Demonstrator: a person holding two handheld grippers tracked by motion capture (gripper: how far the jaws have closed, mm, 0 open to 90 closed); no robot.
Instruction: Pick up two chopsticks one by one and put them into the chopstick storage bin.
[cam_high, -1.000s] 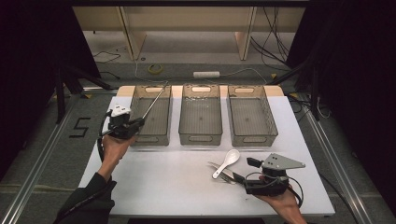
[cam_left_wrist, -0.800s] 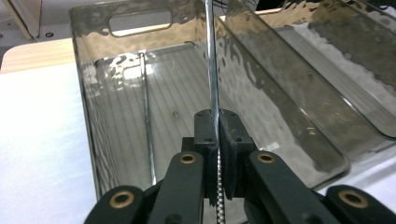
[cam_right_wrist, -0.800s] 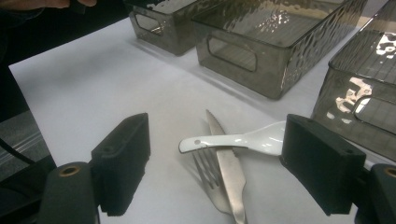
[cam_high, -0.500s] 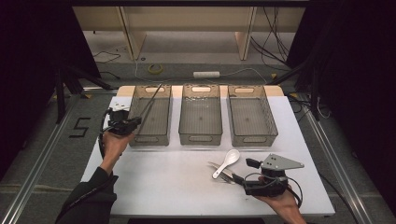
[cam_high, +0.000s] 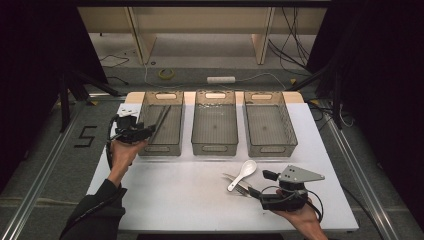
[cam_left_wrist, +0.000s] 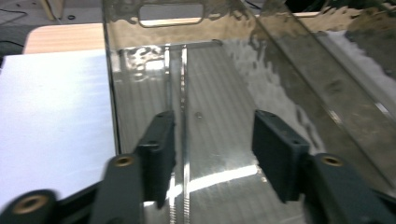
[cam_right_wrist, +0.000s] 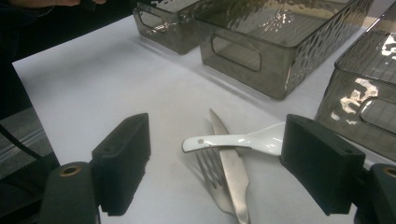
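sleeve (cam_high: 95, 212): dark | right gripper (cam_high: 252, 193): black, grey three-cornered plate | cable: black

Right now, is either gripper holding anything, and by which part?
Nothing is held. The left gripper, jaws just opened, stands over the chopsticks lying in the left bin. The right gripper is open before the cutlery.

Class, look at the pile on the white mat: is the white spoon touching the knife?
Touching. In the right gripper view the white spoon lies with its handle straight across the knife blade, resting on it.
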